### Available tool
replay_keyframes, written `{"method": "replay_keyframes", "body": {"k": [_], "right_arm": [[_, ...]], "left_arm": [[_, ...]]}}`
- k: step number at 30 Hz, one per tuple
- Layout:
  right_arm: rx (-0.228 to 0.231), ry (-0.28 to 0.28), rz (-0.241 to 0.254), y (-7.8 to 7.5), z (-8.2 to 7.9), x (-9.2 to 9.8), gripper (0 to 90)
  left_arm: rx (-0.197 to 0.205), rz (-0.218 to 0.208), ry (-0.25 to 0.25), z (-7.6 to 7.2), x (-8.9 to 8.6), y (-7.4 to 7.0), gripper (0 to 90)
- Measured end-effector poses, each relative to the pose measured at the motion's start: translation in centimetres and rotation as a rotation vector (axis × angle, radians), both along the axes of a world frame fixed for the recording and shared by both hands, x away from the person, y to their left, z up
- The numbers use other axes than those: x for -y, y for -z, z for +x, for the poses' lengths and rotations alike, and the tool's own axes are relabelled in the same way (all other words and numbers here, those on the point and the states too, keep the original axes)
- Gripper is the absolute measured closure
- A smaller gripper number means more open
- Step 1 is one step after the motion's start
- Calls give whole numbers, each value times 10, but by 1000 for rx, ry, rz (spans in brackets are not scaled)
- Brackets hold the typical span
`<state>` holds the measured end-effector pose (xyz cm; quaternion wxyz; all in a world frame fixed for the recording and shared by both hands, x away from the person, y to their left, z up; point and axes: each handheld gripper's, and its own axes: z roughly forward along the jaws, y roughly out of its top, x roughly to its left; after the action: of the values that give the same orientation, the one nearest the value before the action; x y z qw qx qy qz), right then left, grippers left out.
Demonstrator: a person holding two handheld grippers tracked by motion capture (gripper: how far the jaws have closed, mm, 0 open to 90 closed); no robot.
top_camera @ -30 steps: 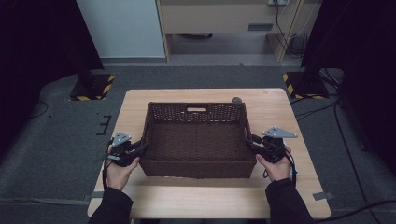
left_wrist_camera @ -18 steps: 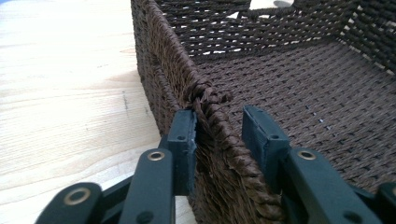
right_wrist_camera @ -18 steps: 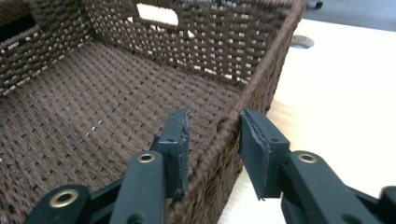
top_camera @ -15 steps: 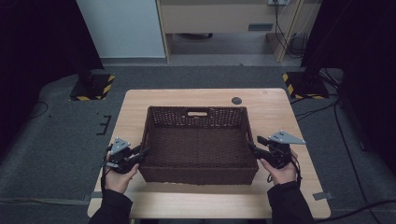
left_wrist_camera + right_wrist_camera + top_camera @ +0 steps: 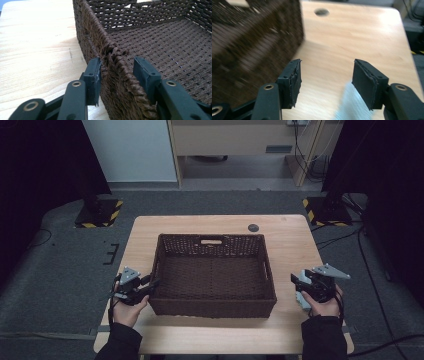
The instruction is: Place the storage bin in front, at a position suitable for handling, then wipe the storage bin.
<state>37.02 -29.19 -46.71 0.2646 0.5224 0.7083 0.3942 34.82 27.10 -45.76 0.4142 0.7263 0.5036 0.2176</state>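
Black left gripper point(image 5: 150, 285): jaws just opening, loose around the left wall of the brown basket point(image 5: 215, 307), letting go. Right gripper point(image 5: 295, 280): just opening too, empty, clear of it over the wooden table point(image 5: 290, 235), right side. Basket resting mid-table, set down. Counted: two grippers, one basket, one table.

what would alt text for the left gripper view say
The left gripper straddles the left wall of a dark brown woven basket, jaws parted: the outer pad lies against the weave, the inner pad stands clear of the rim. They have just been opening. The basket, empty where visible, sits on a light wooden table.
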Motion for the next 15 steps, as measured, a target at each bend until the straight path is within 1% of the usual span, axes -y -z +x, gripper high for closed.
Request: {"method": "replay_keyframes", "body": {"k": [1,3,5,7,8,9,14,15], "right_arm": [[0,0,0,0,0,0,403],[-24,24,-29,7,-4,9,410],[-32,27,-32,10,-6,11,415],[-54,36,-40,15,-9,14,434],[-84,40,-48,20,-11,17,457],[-84,40,-48,20,-11,17,457],[-143,47,-61,31,-8,22,506],[-152,39,-69,33,-7,23,513]], "left_arm": [[0,0,0,0,0,0,567],[-4,-2,1,0,0,0,564],[-6,-1,3,1,0,0,563],[-5,2,0,1,0,0,556],[-2,3,-4,1,0,0,550],[-2,3,-4,1,0,0,546],[-6,-1,-7,1,-1,1,527],[-9,1,-6,1,-1,0,525]]}}
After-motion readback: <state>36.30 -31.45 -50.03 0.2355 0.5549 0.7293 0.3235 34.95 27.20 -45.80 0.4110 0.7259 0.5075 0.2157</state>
